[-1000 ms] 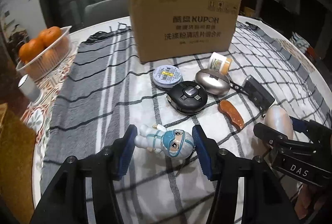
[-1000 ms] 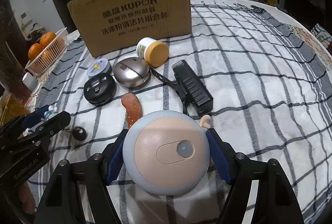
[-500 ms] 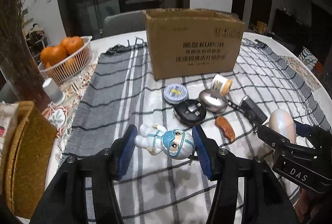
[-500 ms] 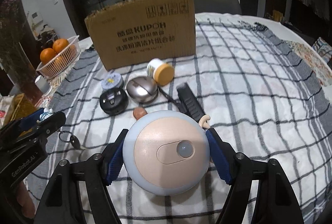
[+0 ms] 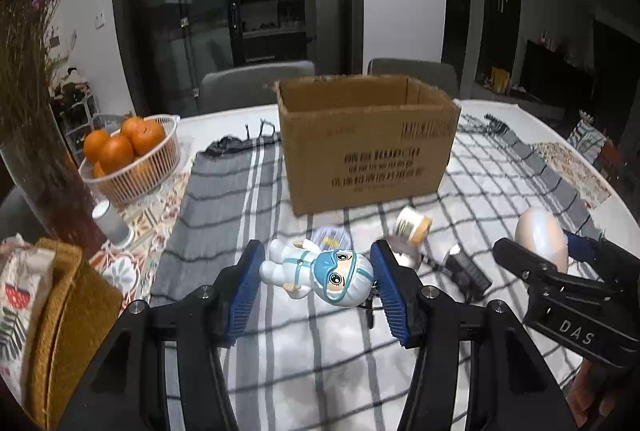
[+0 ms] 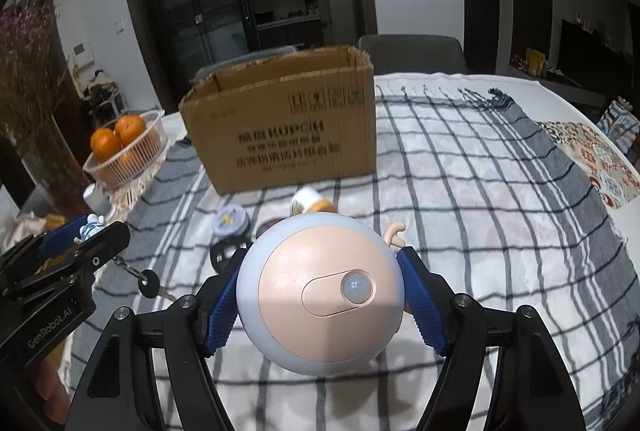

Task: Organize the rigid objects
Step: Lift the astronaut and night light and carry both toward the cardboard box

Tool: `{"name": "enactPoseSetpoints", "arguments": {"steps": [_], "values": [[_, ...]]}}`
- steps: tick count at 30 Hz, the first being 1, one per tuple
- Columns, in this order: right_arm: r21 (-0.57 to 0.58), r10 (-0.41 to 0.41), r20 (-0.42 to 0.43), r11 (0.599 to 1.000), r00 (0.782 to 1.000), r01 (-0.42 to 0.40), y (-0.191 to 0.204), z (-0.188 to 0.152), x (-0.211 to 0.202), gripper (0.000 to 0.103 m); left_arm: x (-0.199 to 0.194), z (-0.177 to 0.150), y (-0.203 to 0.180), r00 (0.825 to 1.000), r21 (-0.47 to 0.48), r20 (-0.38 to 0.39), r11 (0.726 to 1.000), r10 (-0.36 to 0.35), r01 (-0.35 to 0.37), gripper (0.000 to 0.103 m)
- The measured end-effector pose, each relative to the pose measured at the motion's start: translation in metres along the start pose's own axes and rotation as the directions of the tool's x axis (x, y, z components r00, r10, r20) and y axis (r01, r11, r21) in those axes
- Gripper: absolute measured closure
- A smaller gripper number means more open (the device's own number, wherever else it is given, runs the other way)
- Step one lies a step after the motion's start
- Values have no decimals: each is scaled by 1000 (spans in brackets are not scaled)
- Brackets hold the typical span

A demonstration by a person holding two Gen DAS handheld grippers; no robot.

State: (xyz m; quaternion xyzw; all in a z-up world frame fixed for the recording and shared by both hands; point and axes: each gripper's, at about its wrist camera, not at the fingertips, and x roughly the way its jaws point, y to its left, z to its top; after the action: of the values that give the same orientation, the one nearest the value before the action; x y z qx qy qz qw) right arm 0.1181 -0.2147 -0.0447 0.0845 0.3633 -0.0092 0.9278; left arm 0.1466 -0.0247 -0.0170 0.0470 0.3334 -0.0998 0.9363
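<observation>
Left gripper [image 5: 318, 285] is clamped on the little masked figurine [image 5: 316, 273], held above the checked cloth [image 5: 256, 199]. Right gripper [image 6: 320, 297] squeezes the round domed light [image 6: 320, 297], also aloft. The open cardboard box [image 5: 366, 147] waits at the far side. The risk, I'd say: that smooth dome could slide from the pads, or the figurine's dangling key [image 6: 149, 282] could snag the box rim.

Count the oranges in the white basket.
4 visible in the basket at the table's left edge: one orange on top, two in front, one low; more may be hidden.
</observation>
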Motion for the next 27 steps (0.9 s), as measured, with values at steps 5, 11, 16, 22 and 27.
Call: {"name": "enactPoseSetpoints", "arguments": {"steps": [5,11,16,22,27], "values": [[-8,6,0,1000,1000,-6,0,22,2,29,2,21,-1,1000,-4,21,1000,-4,4,49],[3,7,24,1000,1000,-7,-2,50,4,29,4,49,0,999,-6,45,1000,-13,13,49],[-6,6,50,1000,999,-6,0,73,3,29,7,70,0,998,3,58,1000,-20,20,49],[-26,25,57,999,998,-24,1,97,5,29,9,93,0,997,16,72,1000,-28,27,49],[-37,39,58,999,998,-37,3,116,9,29,14,111,1,997,15,64,999,-46,45,49]]}}
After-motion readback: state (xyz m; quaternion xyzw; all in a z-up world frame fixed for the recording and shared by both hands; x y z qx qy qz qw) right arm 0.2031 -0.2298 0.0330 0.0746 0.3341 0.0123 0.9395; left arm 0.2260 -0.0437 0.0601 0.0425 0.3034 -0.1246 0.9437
